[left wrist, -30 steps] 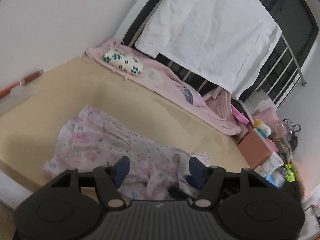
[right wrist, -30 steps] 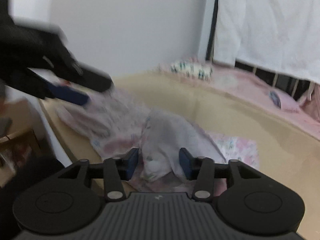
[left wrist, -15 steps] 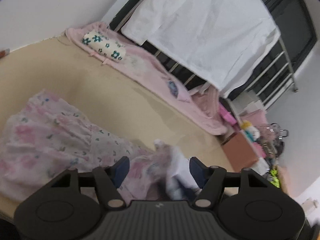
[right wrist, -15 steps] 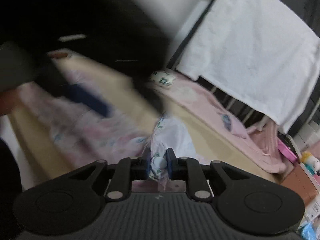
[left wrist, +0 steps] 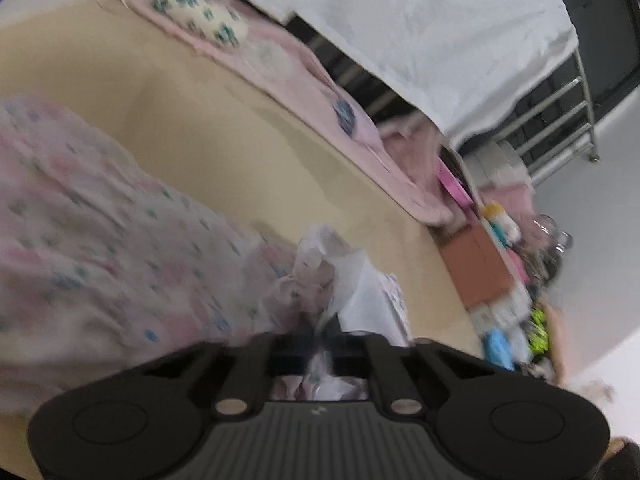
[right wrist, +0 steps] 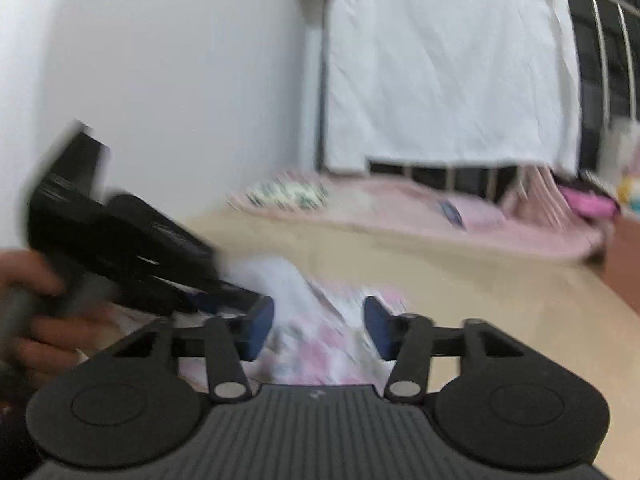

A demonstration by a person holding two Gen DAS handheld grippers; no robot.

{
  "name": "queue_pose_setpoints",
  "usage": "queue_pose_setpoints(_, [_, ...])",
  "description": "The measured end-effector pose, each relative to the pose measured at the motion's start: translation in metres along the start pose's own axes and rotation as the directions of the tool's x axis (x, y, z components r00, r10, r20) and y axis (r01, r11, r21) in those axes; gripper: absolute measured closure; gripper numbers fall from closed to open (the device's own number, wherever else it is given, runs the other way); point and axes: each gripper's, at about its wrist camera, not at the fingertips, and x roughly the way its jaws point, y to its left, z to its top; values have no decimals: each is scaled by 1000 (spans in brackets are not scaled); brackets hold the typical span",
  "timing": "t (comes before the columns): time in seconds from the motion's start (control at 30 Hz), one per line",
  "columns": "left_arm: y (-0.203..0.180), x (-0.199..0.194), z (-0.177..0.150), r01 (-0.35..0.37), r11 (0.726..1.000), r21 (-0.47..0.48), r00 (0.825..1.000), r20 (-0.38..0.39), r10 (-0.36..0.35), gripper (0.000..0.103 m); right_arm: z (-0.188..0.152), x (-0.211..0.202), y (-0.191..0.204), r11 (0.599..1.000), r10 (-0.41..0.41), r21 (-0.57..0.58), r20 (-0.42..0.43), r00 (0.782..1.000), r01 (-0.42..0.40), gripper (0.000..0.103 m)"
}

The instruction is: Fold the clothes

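Note:
A pink floral garment (left wrist: 100, 256) lies on the tan bed surface (left wrist: 192, 120). My left gripper (left wrist: 320, 344) is shut on a bunched fold of the garment, which rises between its fingers. In the right wrist view the garment (right wrist: 316, 328) lies under my right gripper (right wrist: 318, 328), whose blue fingertips (right wrist: 260, 322) stand wide apart with nothing held. The left gripper (right wrist: 224, 296) shows in the right wrist view, coming in from the left, held by a hand and pinching the cloth. Both views are blurred.
A pink blanket (left wrist: 304, 76) with a floral pillow (left wrist: 200, 20) lies along the far side of the bed. A white sheet (left wrist: 420, 28) hangs on a metal rail. A brown box (left wrist: 476, 268) and clutter stand at the right. The white wall (right wrist: 160, 80) is at the left.
My left gripper has closed on a fold of the garment. My right gripper, shut on the cloth half a second ago, has opened and let it go.

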Motion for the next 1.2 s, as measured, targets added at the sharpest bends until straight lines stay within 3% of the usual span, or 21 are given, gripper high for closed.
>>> queue_pose_setpoints(0.13, [7, -18, 8, 52, 999, 5, 999, -8, -52, 100, -16, 20, -7, 1000, 19, 10, -59, 998, -18, 69])
queue_pose_setpoints(0.2, [18, -29, 13, 31, 999, -19, 1000, 5, -31, 99, -18, 16, -10, 999, 42, 25, -54, 998, -40, 68])
queue_pose_setpoints(0.27, [26, -35, 15, -3, 1000, -29, 1000, 7, 3, 91, -20, 14, -12, 998, 63, 33, -56, 996, -61, 68])
queue_pose_setpoints(0.3, [29, -37, 13, -10, 999, -37, 1000, 11, 10, 86, -22, 13, -11, 998, 65, 27, -57, 996, -63, 68])
queue_pose_setpoints(0.4, [23, -42, 2, 32, 998, -48, 998, 53, -30, 40, -26, 12, -7, 997, 72, 18, -58, 996, -71, 68])
queue_pose_setpoints(0.43, [18, -42, 0, 36, 999, -41, 997, 72, -33, 38, -26, 12, -7, 997, 76, 21, -57, 995, -75, 68])
queue_pose_setpoints(0.5, [10, -39, -1, -1, 1000, -27, 994, 106, 4, 43, -26, 13, -6, 996, 82, 25, -56, 995, -80, 68])
queue_pose_setpoints(0.53, [5, -38, 0, -34, 999, -23, 991, 129, 37, 55, -27, 15, -4, 997, 77, 21, -59, 995, -76, 68])
queue_pose_setpoints(0.6, [-6, -46, 6, -39, 999, 21, 976, 216, 33, 67, -33, 21, -2, 998, 60, -2, -68, 996, -60, 68])
queue_pose_setpoints(0.63, [-13, -48, 9, -42, 997, 59, 969, 246, 27, 67, -35, 23, -1, 998, 54, -8, -78, 995, -55, 69])
queue_pose_setpoints(0.67, [-20, -48, 11, -61, 993, 102, 966, 255, 33, 68, -37, 25, 0, 999, 53, -6, -81, 995, -54, 68])
queue_pose_setpoints(0.8, [-41, -19, 5, -228, 936, 268, 963, 202, 177, 94, -27, 12, -5, 995, 95, 43, -36, 995, -93, 66])
queue_pose_setpoints(0.87, [-36, -6, -1, -278, 914, 295, 956, 175, 235, 94, -17, 0, -14, 987, 116, 112, 25, 993, -119, 66])
queue_pose_setpoints(0.93, [-29, 1, -6, -313, 898, 310, 948, 165, 273, 95, -12, 2, -25, 975, 107, 192, 30, 994, -110, 68])
queue_pose_setpoints(1.0, [-23, -2, -7, -300, 904, 306, 952, 164, 260, 94, -15, 14, -26, 983, 84, 169, -43, 996, -75, 81])
queue_pose_setpoints(1.13, [-9, -28, -4, -280, 932, 228, 954, 178, 243, 90, -25, 28, -9, 996, 67, 64, -150, 986, -58, 81])
queue_pose_setpoints(1.2, [-6, -66, -6, -280, 945, 166, 942, 237, 237, 80, -8, 21, -12, 994, 100, 42, -122, 987, -96, 74])
